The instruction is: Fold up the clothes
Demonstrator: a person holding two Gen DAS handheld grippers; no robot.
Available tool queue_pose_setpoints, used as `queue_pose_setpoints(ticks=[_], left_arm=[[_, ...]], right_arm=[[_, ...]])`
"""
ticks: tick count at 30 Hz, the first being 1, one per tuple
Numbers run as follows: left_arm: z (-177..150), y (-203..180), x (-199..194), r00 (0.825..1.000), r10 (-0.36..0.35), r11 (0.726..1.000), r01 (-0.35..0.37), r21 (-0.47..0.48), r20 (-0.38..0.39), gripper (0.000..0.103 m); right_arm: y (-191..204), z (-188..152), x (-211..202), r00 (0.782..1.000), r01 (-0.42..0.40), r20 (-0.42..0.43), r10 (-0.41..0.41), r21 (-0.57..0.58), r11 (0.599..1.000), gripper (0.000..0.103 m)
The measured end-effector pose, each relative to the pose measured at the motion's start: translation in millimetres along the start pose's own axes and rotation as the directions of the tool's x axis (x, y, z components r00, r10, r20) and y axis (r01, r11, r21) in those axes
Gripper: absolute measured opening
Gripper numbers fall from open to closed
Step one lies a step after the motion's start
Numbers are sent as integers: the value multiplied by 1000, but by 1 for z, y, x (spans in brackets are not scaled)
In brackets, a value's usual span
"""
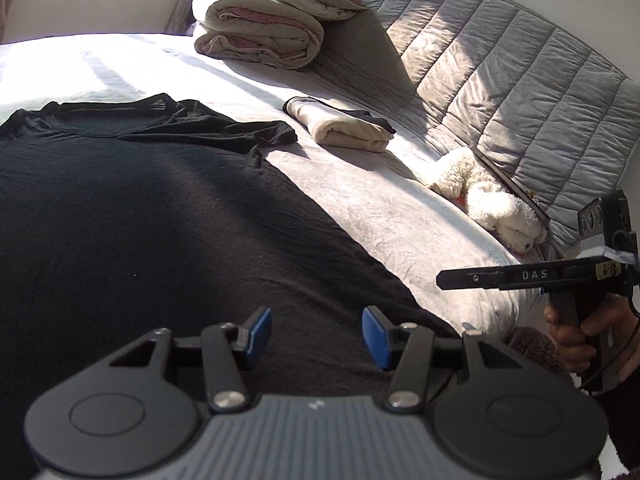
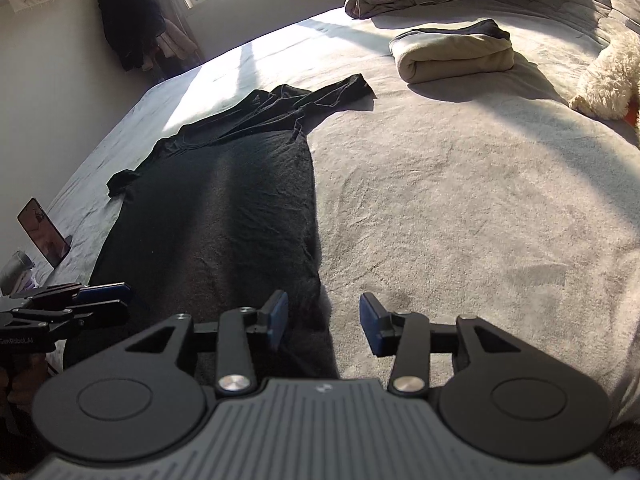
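A black T-shirt (image 1: 168, 216) lies spread flat on the grey bed, its hem toward me and its neck and sleeves at the far end; it also shows in the right wrist view (image 2: 224, 216). My left gripper (image 1: 316, 336) is open and empty, just above the shirt's near hem. My right gripper (image 2: 323, 328) is open and empty, over the shirt's right bottom corner, with its left finger above the cloth and its right finger above bare bed. In the left wrist view the right gripper (image 1: 444, 280) shows side-on at the right.
A folded cream garment (image 1: 344, 126) lies past the shirt's right sleeve. A folded duvet with a pillow (image 1: 260, 32) sits at the bed's far end. A white plush toy (image 1: 492, 196) lies by the quilted headboard (image 1: 520, 80). A phone (image 2: 42, 232) stands at the bed's left edge.
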State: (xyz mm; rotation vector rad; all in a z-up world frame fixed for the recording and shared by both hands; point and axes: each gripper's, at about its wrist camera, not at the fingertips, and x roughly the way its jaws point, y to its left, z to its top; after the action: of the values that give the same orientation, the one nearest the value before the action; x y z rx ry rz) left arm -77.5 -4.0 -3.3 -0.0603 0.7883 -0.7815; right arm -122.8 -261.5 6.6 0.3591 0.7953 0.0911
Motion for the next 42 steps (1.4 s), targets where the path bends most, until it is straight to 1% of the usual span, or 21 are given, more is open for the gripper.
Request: queue_pose_setpoints(ticks=[3, 6, 12, 15, 18, 25, 29, 33, 36, 39, 42], left_arm=[[13, 18, -7, 998, 58, 997, -58, -55, -1, 53], [34, 35, -16, 993, 115, 991, -114, -65, 12, 54], [76, 80, -25, 973, 230, 968, -224, -112, 39, 56], [97, 110, -22, 958, 282, 951, -271, -148, 58, 56], [114, 145, -11, 939, 336, 929, -318, -187, 69, 56], [153, 229, 19, 886, 456, 866, -420, -270, 83, 56], [166, 263, 41, 869, 485, 853, -446, -269, 96, 56], [177, 293, 61, 853, 511, 842, -472, -263, 107, 56], [185, 308, 74, 838, 536, 832, -505, -229, 102, 56], [193, 322, 87, 824, 559, 822, -536, -191, 95, 56], [196, 334, 98, 817, 571, 817, -556, -153, 80, 56]], right_arm=[[7, 17, 5, 1000, 5, 5, -5, -16, 1000, 45], [17, 36, 10, 1000, -3, 19, 4, -40, 999, 45], [38, 75, 33, 1000, -15, 24, 17, -88, 996, 45], [49, 96, 52, 1000, -24, 17, 26, -102, 994, 45], [59, 119, 76, 999, -33, 3, 33, -95, 995, 45], [84, 179, 149, 999, -35, -10, 34, -103, 994, 45], [98, 212, 194, 999, -36, -10, 35, -118, 992, 45], [105, 237, 236, 1000, -15, -9, 14, -140, 990, 45], [105, 247, 265, 1000, 22, -10, -25, -178, 984, 45], [108, 253, 288, 998, 50, -12, -55, -248, 967, 45], [110, 256, 305, 997, 65, -18, -74, -307, 949, 45]])
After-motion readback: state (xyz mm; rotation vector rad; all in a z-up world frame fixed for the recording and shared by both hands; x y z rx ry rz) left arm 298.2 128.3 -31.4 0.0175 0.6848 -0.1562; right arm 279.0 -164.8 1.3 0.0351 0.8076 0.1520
